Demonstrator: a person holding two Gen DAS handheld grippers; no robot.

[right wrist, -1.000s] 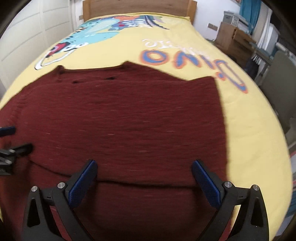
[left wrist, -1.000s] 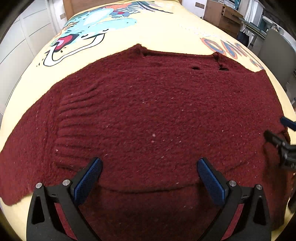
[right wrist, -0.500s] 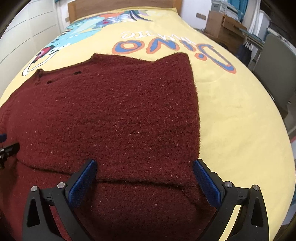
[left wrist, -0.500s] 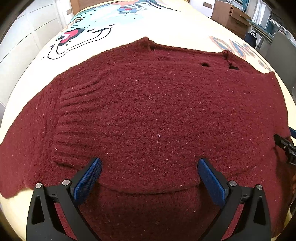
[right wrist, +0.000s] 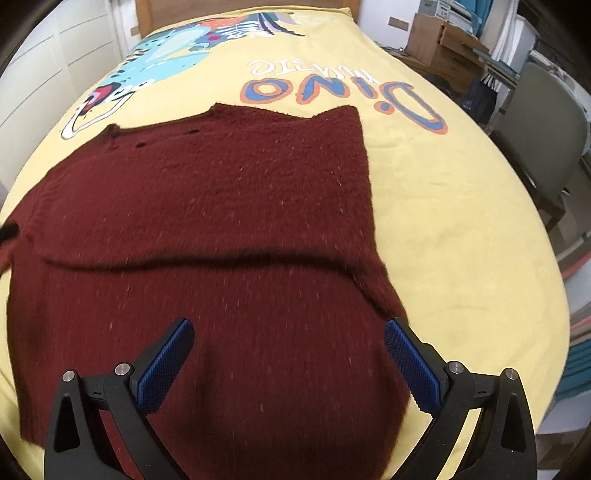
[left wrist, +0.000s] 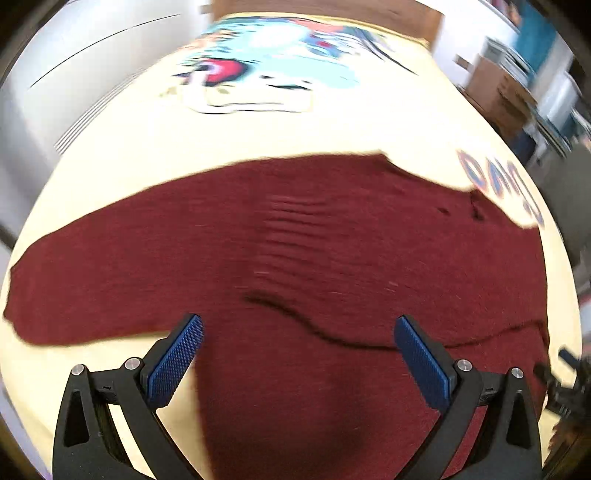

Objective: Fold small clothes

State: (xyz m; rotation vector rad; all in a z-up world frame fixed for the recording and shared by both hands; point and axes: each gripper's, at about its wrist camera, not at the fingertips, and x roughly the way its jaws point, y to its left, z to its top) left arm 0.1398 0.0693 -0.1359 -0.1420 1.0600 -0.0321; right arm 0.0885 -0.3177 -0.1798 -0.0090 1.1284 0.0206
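Yellow bedspread (right wrist: 461, 221) under blurred maroon sweater (right wrist: 221, 221), near hem cut off; both grippers' jaws wide, empty.

The sweater (right wrist: 207, 229) lies flat on the bed cover (right wrist: 461, 236), and everything here is placed from the sweater. Its folded top part lies over its lower part, with the fold edge running across from side to side. One sleeve (left wrist: 92, 291) sticks out to the left on the cover. The big dinosaur picture (right wrist: 166, 55) is on the cover behind the sweater, toward the headboard (right wrist: 243, 7). The printed word (right wrist: 343, 92) is on the cover behind the sweater and to the right. A chair (right wrist: 543, 147) stands off the bed, far right of the sweater. Boxes (right wrist: 439, 40) sit behind the chair.
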